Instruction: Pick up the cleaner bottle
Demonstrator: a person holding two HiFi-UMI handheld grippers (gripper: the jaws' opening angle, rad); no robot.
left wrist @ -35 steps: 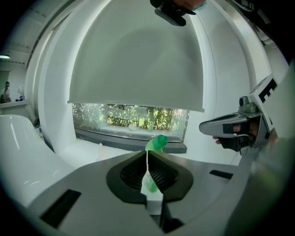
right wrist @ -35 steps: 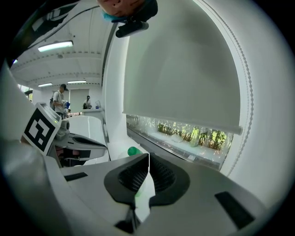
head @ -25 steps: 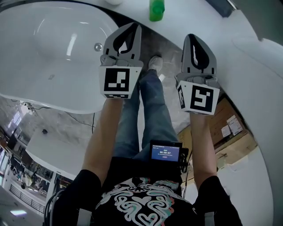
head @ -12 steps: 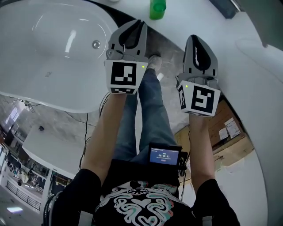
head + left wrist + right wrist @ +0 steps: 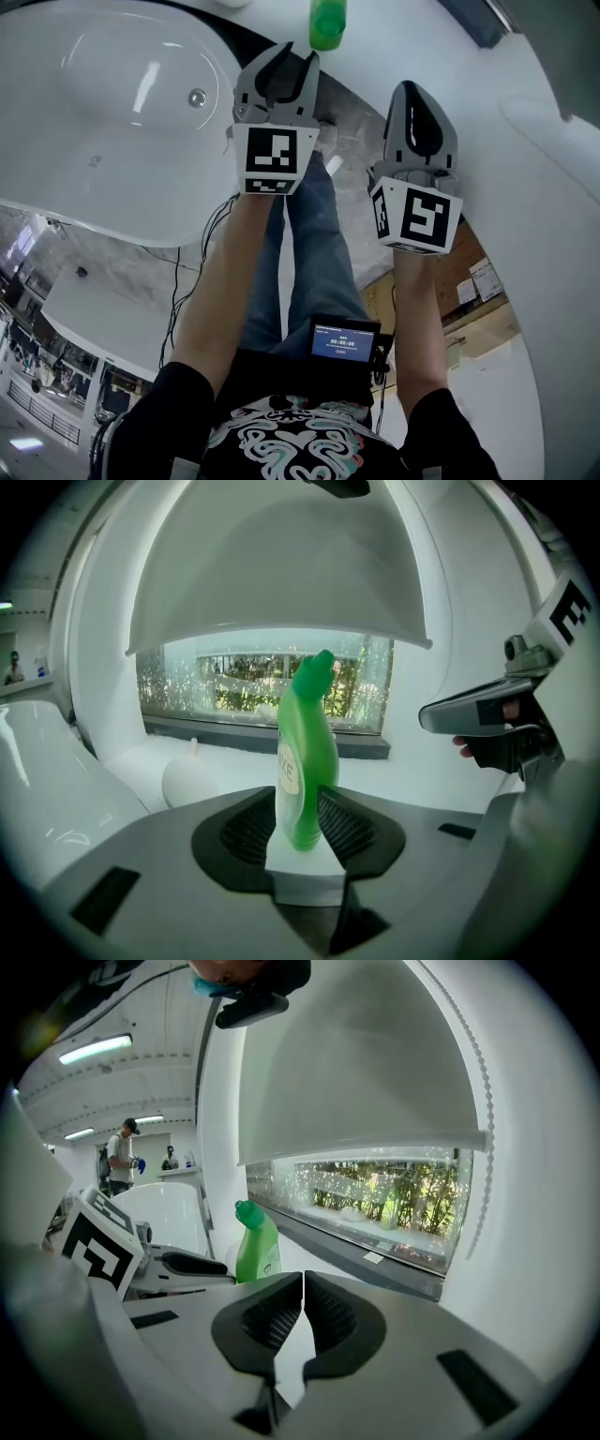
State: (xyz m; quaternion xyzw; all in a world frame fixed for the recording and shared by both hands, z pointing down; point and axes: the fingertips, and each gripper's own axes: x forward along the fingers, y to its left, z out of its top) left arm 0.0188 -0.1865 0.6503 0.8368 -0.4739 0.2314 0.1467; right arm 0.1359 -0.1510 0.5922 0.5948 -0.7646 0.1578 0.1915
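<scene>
The green cleaner bottle (image 5: 328, 21) stands upright on the white ledge (image 5: 403, 37) at the top of the head view. My left gripper (image 5: 292, 56) points at it from just short of it and does not touch it. Its jaws have just been opening and now stand apart with nothing between them. In the left gripper view the bottle (image 5: 305, 761) rises straight ahead beyond the left gripper (image 5: 302, 819). My right gripper (image 5: 413, 89) hangs to the right, shut and empty. In the right gripper view the bottle (image 5: 255, 1246) stands to the left of the right gripper (image 5: 303, 1283).
A white bathtub (image 5: 112, 122) fills the left of the head view. Cardboard boxes (image 5: 478, 291) lie on the floor at the right. A window with a lowered blind (image 5: 281, 574) runs behind the ledge, and a white rounded object (image 5: 192, 780) sits left of the bottle. Two people (image 5: 120, 1157) stand far off.
The left gripper has moved closer to the bottle and its jaws have gone from shut to apart. The right gripper has hardly shifted and stays shut.
</scene>
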